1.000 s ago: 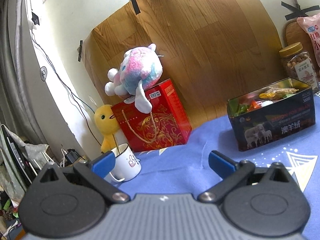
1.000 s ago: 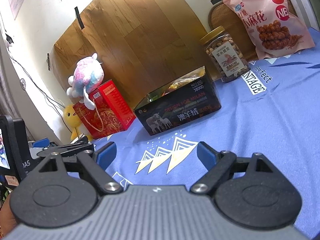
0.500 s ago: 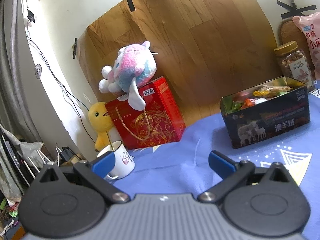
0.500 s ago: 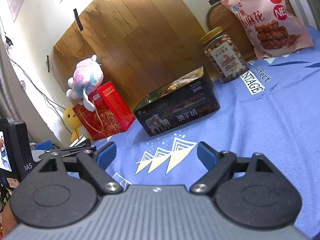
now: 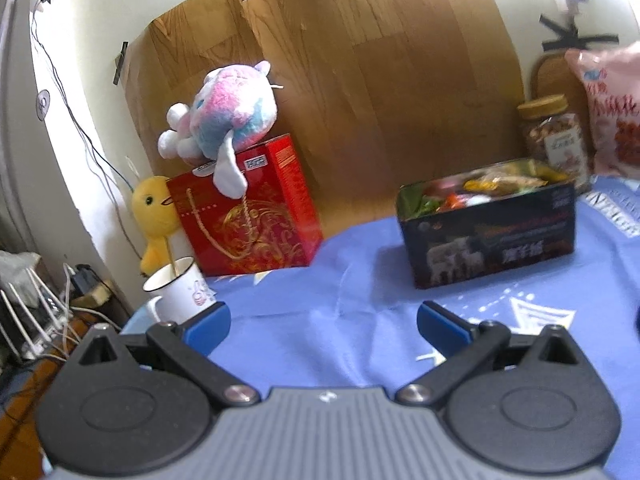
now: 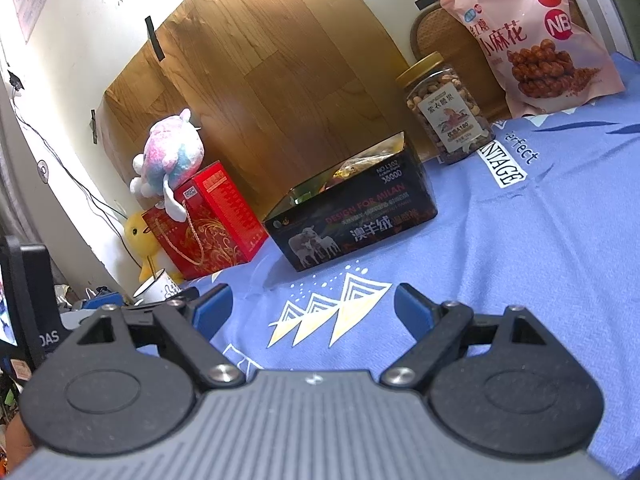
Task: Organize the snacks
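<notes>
Left tool (image 5: pixel 323 328): fingers spread wide, nothing between them, over the blue cloth (image 5: pixel 360 280) on the table. Right tool (image 6: pixel 311 307): likewise spread and empty, over the mountain print on the cloth.

Black tin (image 6: pixel 352 220): lid off, filled with wrapped snacks (image 5: pixel 492 184), standing on the cloth ahead of both tools and well apart from them.

Nut jar (image 6: pixel 446 110): upright, lid on, behind the tin to the right. Pink snack bag (image 6: pixel 536 36) leans against the wall just right of the jar.

Left of the tin: red box (image 6: pixel 208 220) with a plush (image 6: pixel 172 152) on top; white mug (image 5: pixel 176 292) near the table edge.
</notes>
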`<state>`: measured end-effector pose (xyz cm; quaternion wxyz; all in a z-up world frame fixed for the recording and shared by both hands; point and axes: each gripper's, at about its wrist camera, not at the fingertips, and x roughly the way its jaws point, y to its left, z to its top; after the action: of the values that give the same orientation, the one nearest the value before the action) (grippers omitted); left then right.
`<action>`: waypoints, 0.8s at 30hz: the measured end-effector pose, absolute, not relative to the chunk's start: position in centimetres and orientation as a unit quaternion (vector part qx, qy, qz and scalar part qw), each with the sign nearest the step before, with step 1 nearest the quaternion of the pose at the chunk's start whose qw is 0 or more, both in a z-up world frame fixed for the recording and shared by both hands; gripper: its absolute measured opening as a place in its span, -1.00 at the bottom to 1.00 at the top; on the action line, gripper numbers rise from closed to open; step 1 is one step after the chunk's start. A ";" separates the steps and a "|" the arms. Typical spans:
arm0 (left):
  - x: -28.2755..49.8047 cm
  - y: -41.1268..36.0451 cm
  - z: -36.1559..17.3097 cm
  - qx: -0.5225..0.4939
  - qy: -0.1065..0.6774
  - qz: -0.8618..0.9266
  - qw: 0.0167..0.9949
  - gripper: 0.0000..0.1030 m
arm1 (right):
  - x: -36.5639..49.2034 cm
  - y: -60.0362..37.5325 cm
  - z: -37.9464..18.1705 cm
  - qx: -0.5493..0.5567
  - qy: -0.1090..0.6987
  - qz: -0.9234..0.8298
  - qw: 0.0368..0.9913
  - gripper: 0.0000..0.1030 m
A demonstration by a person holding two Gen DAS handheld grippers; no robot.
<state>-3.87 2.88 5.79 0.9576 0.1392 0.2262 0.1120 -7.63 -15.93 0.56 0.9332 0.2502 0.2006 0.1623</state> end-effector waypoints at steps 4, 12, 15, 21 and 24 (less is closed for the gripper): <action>-4.3 2.7 6.3 0.125 0.215 0.099 0.963 1.00 | -7.7 -16.0 0.6 0.247 0.198 0.158 0.935 0.75; -4.7 2.7 7.6 0.086 0.216 0.066 0.970 1.00 | -8.0 -16.1 0.8 0.241 0.191 0.152 0.939 0.75; -4.7 2.3 7.7 0.089 0.221 0.061 0.969 1.00 | -8.1 -16.0 0.9 0.236 0.188 0.150 0.942 0.75; -4.7 1.8 7.4 0.084 0.245 0.049 0.965 1.00 | -8.8 -15.6 1.3 0.212 0.170 0.148 0.951 0.77; -4.5 1.7 7.2 0.074 0.265 0.035 0.961 1.00 | -8.9 -15.5 1.4 0.205 0.168 0.147 0.953 0.78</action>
<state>-4.49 1.71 7.17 0.9608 0.0737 0.2651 0.0354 -8.90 -15.49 1.35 0.9531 0.2046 0.1676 0.1472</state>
